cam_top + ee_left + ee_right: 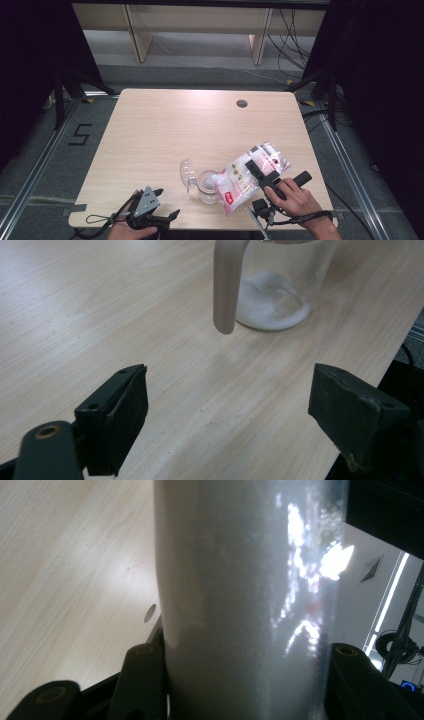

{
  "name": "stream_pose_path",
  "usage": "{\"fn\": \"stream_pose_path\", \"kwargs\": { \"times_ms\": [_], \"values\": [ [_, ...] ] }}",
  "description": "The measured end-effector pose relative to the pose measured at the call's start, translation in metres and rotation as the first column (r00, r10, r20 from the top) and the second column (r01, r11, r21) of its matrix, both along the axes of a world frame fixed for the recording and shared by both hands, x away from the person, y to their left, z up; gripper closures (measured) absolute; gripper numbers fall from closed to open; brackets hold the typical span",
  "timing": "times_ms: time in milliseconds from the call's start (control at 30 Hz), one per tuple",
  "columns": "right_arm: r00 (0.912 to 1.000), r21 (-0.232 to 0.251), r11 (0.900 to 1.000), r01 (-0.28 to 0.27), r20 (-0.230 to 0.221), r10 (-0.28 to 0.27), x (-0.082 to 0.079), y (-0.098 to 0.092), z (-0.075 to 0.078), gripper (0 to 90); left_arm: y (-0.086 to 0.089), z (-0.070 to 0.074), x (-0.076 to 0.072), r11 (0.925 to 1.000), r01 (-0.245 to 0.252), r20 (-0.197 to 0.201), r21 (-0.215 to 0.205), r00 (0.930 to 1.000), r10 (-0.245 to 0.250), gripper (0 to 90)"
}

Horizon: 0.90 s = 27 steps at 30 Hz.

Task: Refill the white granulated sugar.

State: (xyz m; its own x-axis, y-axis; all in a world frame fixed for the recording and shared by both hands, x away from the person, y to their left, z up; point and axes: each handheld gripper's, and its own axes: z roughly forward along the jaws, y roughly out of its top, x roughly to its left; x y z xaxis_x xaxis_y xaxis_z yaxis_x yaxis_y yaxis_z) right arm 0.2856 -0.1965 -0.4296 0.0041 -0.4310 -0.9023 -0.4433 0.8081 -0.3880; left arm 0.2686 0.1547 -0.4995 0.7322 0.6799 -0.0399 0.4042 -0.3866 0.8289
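Right tongs (261, 173) clamped on a clear plastic bag (250, 175) of white grains with red print, crinkly and glossy, tilted with its low end at the mouth of a clear round jar (206, 186) near the front edge of the table (165, 130). Jar holds a small white heap at the bottom; a pale rounded handle (226, 285) hangs down its side, and a clear domed lid (187, 172) stands open to its left. Left tongs (150, 200) spread wide apart, nothing between them, low over the pale wood-grain table at the front left corner, pointing toward the jar. Dark round hole (242, 103) in the far table top. Grey floor and metal rails (30, 170) around.
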Motion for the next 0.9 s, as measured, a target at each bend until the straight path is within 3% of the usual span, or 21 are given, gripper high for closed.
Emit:
{"fn": "stream_pose_path", "kwargs": {
  "times_ms": [133, 200, 233, 467, 633, 900],
  "values": [
    [1.0000, -0.018, 1.000, 0.003, 0.004, -0.002, 0.0006, 0.0000, 0.0016, 55.4, 0.0028, 0.0025, 0.0001, 0.9995, -0.006, 0.021, 0.030, 0.9998, 0.006, 15.8],
    [1.0000, -0.019, 1.000, 0.000, 0.003, 0.001, 0.0005, 0.0000, 0.0021, 55.5, 0.0025, 0.0022, 0.0002, 0.9997, -0.008, 0.019, 0.023, 0.9998, 0.008, 15.9],
    [1.0000, 0.002, 1.000, 0.007, -0.002, -0.007, 0.0000, -0.0004, 0.0008, 55.5, 0.0014, 0.0016, -0.0001, 0.9999, -0.011, 0.015, 0.012, 0.9998, 0.011, 15.8],
    [0.9999, -0.014, 1.000, -0.008, 0.010, 0.008, 0.0000, -0.0007, 0.0030, 55.9, 0.0009, 0.0010, -0.0002, 0.9999, -0.010, 0.014, 0.013, 0.9999, 0.010, 15.8],
    [1.0000, 0.004, 1.000, 0.001, 0.002, -0.001, -0.0006, -0.0005, 0.0007, 56.3, 0.0007, 0.0008, -0.0001, 0.9999, -0.010, 0.014, 0.010, 0.9999, 0.010, 15.9],
    [0.9996, -0.029, 0.999, -0.020, 0.017, 0.021, -0.0009, 0.0022, 0.0011, 57.3, 0.0009, 0.0009, -0.0001, 0.9999, -0.006, 0.012, 0.013, 0.9999, 0.005, 15.9]
  ]
}}
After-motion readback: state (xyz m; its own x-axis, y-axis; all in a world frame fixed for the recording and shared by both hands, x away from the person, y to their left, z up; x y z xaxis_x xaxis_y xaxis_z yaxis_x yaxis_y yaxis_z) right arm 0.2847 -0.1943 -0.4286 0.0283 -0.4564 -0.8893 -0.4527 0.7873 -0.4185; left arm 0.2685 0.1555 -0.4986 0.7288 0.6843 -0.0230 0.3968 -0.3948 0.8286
